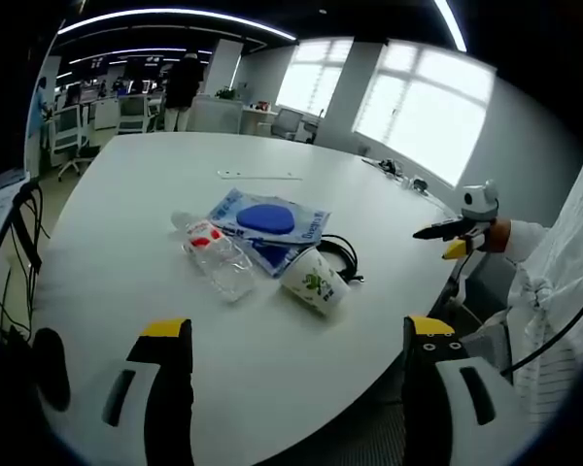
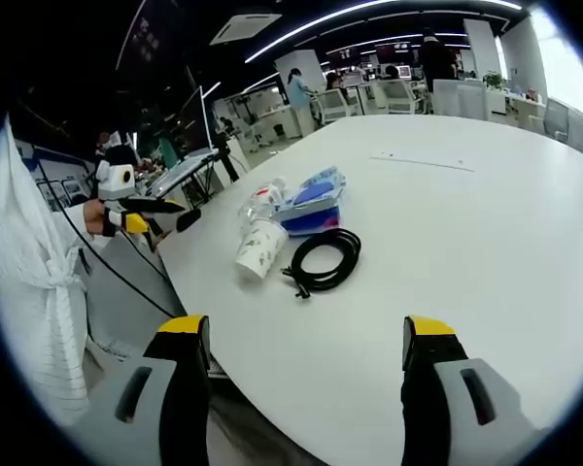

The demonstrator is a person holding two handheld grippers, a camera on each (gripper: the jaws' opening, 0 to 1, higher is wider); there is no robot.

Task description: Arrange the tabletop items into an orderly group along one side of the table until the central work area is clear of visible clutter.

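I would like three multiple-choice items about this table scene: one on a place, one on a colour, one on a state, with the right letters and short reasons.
1. Where does the paper cup lie?
A. beside the black cable
B. at the far table edge
C. inside the blue packet

2. What colour is the plastic bottle's cap?
A. green
B. red
C. yellow

3. How is the right gripper?
A. shut on the cup
B. shut on the cable
C. open, holding nothing

Answers: 1 A, the cup lies on its side next to the coiled cable; 2 B, the cap shows red in the left gripper view; 3 C, its jaws stand wide apart over bare white table.
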